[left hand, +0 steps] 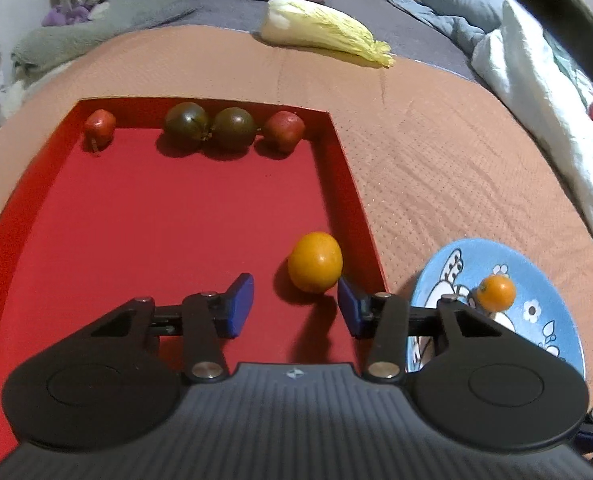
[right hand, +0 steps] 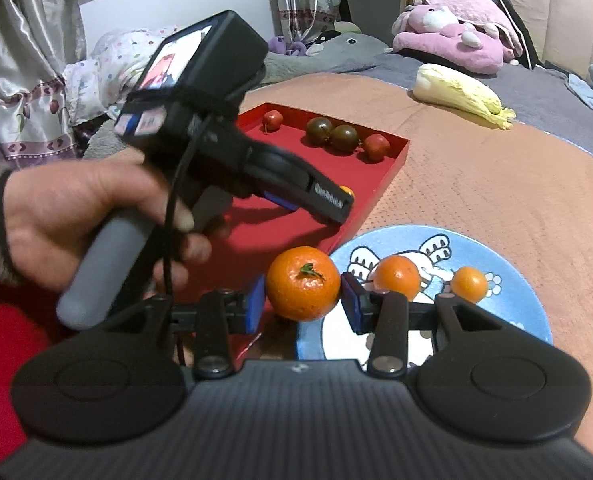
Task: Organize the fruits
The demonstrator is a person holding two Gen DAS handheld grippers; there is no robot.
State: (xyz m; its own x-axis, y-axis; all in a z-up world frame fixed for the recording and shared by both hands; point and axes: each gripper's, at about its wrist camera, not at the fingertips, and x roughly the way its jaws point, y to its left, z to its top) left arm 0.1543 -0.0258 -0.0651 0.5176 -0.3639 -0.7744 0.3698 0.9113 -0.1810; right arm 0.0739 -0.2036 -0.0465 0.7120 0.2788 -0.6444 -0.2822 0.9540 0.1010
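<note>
**Desk:** While the right claw (right hand: 302,306) pinches a stemmed orange (right hand: 302,289) at lower centre of its own view, blue pads pressed to both flanks, what is the left one doing?

**Photographer:** The left claw (left hand: 294,306) sits half-spread, lower centre, over the red tray (left hand: 156,216). A loose orange (left hand: 315,262) lies just ahead of the right-hand pad, near or touching it, and not yet between the two. No grip on it.

**Desk:** And beyond the claws?

**Photographer:** Two smaller oranges rest on the blue plate (right hand: 508,264), lower right, just beside the tray. Along the tray's far wall, upper left: two dark round fruits side by side, a red fruit on either flank. Everything stands on an orange-brown cloth over the bench (right hand: 476,184); a cabbage (right hand: 460,94) lies at its far edge.

**Desk:** Which step?

**Photographer:** Sorting oranges to the plate, I'd judge. Next, the right claw must set its orange down on the plate; the left must shift sideways to straddle the loose orange, then close.
</note>
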